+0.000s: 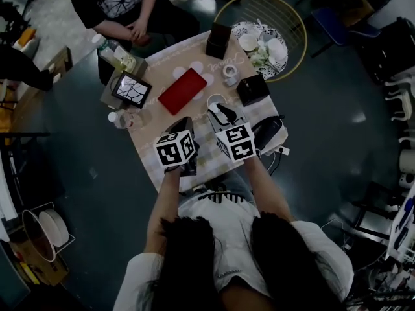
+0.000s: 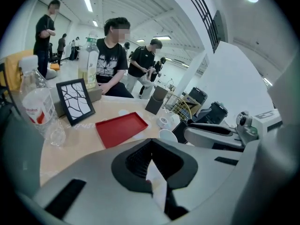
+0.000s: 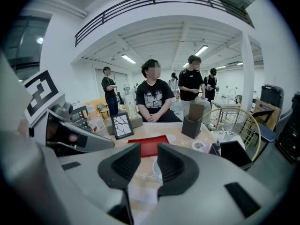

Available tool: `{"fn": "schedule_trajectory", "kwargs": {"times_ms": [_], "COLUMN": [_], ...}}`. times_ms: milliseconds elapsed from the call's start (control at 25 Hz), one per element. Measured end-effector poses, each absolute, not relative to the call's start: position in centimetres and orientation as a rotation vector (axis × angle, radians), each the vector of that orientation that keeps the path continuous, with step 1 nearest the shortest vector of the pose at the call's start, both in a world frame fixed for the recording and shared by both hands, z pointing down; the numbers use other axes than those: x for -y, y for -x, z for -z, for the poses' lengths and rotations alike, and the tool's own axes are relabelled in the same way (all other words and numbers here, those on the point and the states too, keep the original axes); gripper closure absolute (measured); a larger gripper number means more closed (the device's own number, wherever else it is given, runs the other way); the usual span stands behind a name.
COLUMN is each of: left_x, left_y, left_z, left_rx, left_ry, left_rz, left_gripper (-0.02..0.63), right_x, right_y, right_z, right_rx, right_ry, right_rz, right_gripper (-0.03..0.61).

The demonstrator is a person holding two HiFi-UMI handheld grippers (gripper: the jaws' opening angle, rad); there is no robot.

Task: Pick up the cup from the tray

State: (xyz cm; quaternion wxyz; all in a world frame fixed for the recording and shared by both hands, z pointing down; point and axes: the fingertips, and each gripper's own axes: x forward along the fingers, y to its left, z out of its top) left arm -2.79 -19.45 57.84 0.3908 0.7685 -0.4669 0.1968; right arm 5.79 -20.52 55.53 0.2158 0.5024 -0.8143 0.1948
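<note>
The red tray lies empty in the middle of the tan table. A white cup stands on the table just off the tray's near right corner. My right gripper hovers right over the near side of the cup. Its jaws stand a narrow gap apart with nothing between them, and part of the cup's rim shows through the gap. My left gripper hangs near the tray's front edge, its pads meeting at the tips, empty.
A framed picture and a plastic bottle stand left of the tray. A black holder, a tape roll and a black box sit to the right. A wire basket adjoins the table. A person sits opposite.
</note>
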Motion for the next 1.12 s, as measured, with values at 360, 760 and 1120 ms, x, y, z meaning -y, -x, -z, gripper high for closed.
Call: {"fn": "schedule_trajectory", "kwargs": {"times_ms": [360, 760, 1120], "left_x": [17.2, 14.7, 14.4], "left_y": [2.5, 2.4, 2.4], "left_z": [-55.6, -54.5, -54.5], "left_rx": [1.192, 1.194, 1.204], "left_ry": [-1.998, -2.042, -2.041], "left_rz": [-0.427, -0.416, -0.402], "left_gripper": [0.604, 0.604, 0.604], "right_x": [17.4, 14.2, 14.0], "right_y": [-4.6, -3.2, -3.5], "right_z": [-54.4, -54.3, -54.0], "right_rx": [2.25, 2.235, 2.231], "right_ry": [-1.352, -1.354, -1.358], "right_rz": [-0.51, -0.506, -0.5], "right_gripper": [0.572, 0.574, 0.574]}}
